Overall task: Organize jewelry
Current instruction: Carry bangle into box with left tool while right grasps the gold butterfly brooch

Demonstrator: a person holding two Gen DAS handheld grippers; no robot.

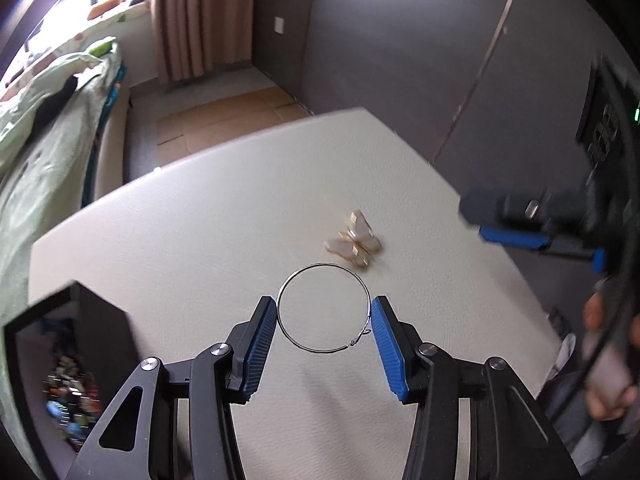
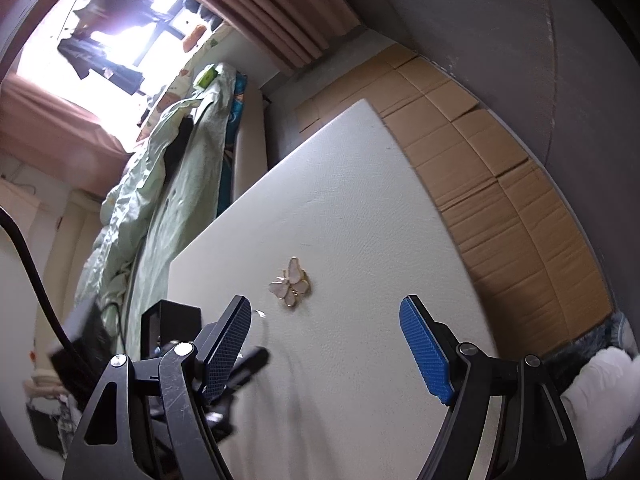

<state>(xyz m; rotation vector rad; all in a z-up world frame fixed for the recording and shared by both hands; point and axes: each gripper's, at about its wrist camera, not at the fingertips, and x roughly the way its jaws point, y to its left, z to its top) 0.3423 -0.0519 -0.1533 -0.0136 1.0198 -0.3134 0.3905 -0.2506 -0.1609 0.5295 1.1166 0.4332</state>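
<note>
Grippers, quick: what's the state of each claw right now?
Left claw: closed on the silver hoop, pads touching its sides.
Right claw: open, empty, butterfly brooch ahead.

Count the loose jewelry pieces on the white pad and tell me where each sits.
2. A silver hoop between the left gripper's pads, and a butterfly brooch just beyond it, mid-pad. The black box at the pad's edge holds more, too blurred to count.

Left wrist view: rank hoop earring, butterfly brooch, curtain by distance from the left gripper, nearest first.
From the left gripper:
1. Hoop earring, between the jaws, both pads touching it.
2. Butterfly brooch, just beyond the hoop, slightly right, on the white table.
3. Curtain, far back by the window.
</note>
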